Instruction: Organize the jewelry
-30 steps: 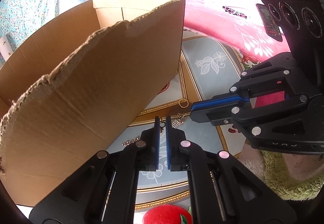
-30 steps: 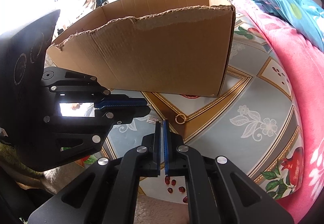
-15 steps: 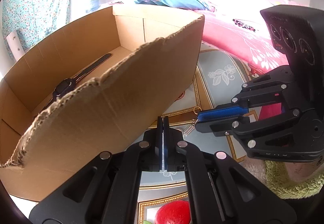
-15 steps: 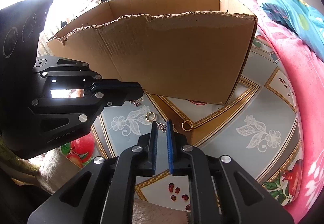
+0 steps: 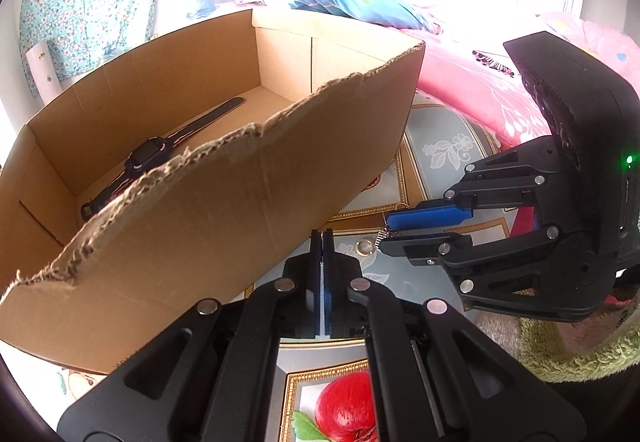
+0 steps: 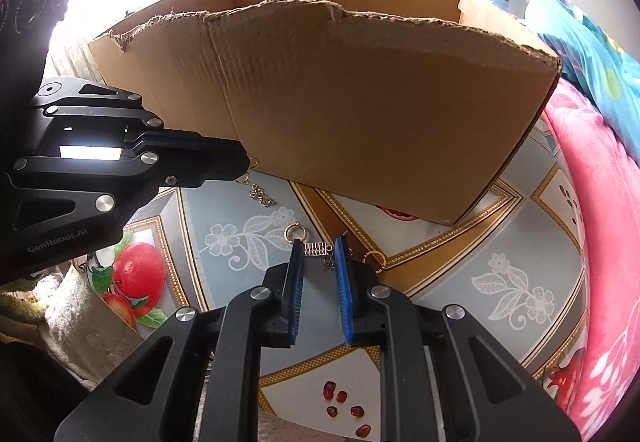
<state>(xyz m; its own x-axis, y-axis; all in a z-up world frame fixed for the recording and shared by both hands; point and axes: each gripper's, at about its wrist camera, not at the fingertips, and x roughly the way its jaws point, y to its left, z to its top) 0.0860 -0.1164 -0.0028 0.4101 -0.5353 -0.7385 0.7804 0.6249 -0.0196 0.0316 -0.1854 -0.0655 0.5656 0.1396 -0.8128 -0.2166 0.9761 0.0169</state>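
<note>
An open cardboard box (image 5: 240,202) (image 6: 360,102) stands on the patterned cloth, with a black watch (image 5: 148,158) on its floor. My left gripper (image 5: 322,232) (image 6: 245,162) is shut in front of the box's near wall. A small gold loop of an earring (image 6: 253,162) shows at its tip, and a ring and silver links (image 6: 260,196) trail below. My right gripper (image 6: 318,242) (image 5: 386,230) is low over the cloth, jaws a little apart. A silver earring (image 6: 316,248) lies between its fingertips, and the pads do not press on it.
Two loose gold rings (image 6: 295,232) (image 6: 374,256) lie beside the right fingertips; one gold ring (image 5: 365,247) shows ahead of the left gripper. A pink blanket (image 6: 592,202) borders the cloth on the right. A green fuzzy mat (image 5: 580,354) lies at the cloth's near edge.
My right jaws went from shut to slightly apart around the silver earring. My left jaws closed fully and the gripper rose and drew back, so the box's inside and the watch came into view.
</note>
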